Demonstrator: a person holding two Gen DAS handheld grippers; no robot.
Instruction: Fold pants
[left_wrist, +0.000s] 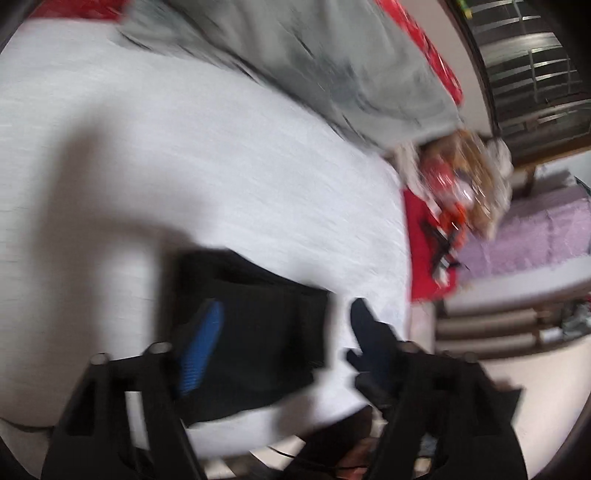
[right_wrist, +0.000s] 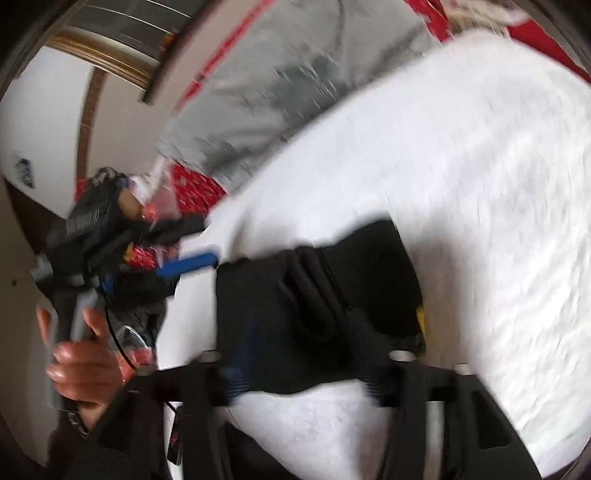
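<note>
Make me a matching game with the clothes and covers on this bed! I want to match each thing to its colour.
Things:
1. folded pants
2. bed sheet under the pants
3. rumpled blanket at the far side of the bed
4. fluffy rug on the floor

Colours:
A. grey
B. purple
C. black
D. white

Pairs: 1-C, 2-D, 3-A, 4-B

A white bed (left_wrist: 221, 147) carries a grey blanket (left_wrist: 332, 66) over a red sheet (left_wrist: 428, 258); a barred window (left_wrist: 535, 74) stands beyond.
</note>
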